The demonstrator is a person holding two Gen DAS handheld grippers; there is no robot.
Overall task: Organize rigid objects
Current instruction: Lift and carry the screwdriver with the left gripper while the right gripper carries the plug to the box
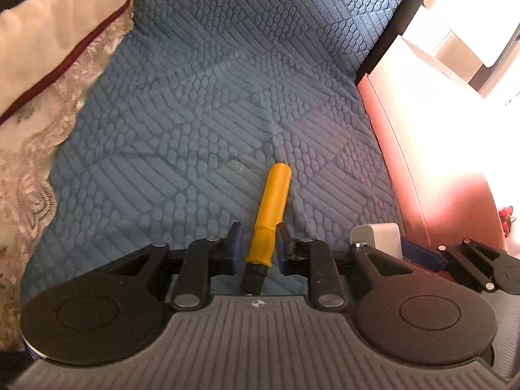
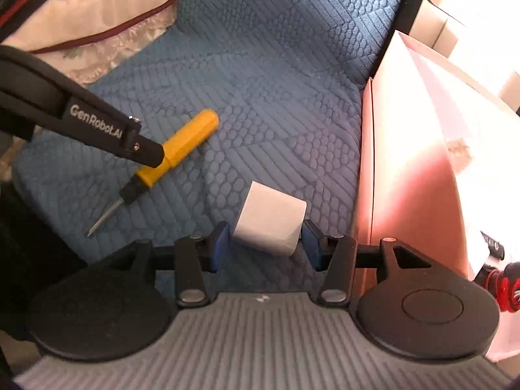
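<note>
A yellow-handled screwdriver (image 1: 270,214) lies on the blue quilted cushion (image 1: 201,104). My left gripper (image 1: 259,247) straddles the lower end of its handle; the jaws stand a little apart from it on both sides, so it is open. In the right wrist view the screwdriver (image 2: 182,149) lies at the left with the left gripper's finger (image 2: 143,151) over it. My right gripper (image 2: 266,245) is shut on a white cube-shaped block (image 2: 271,222), just above the cushion (image 2: 260,97). The block also shows in the left wrist view (image 1: 378,234).
A pink box (image 2: 406,169) with a white flap stands along the cushion's right edge; it also shows in the left wrist view (image 1: 422,169). A red and black object (image 2: 507,287) lies at the far right. A lace-trimmed pillow (image 1: 48,74) lies at the left.
</note>
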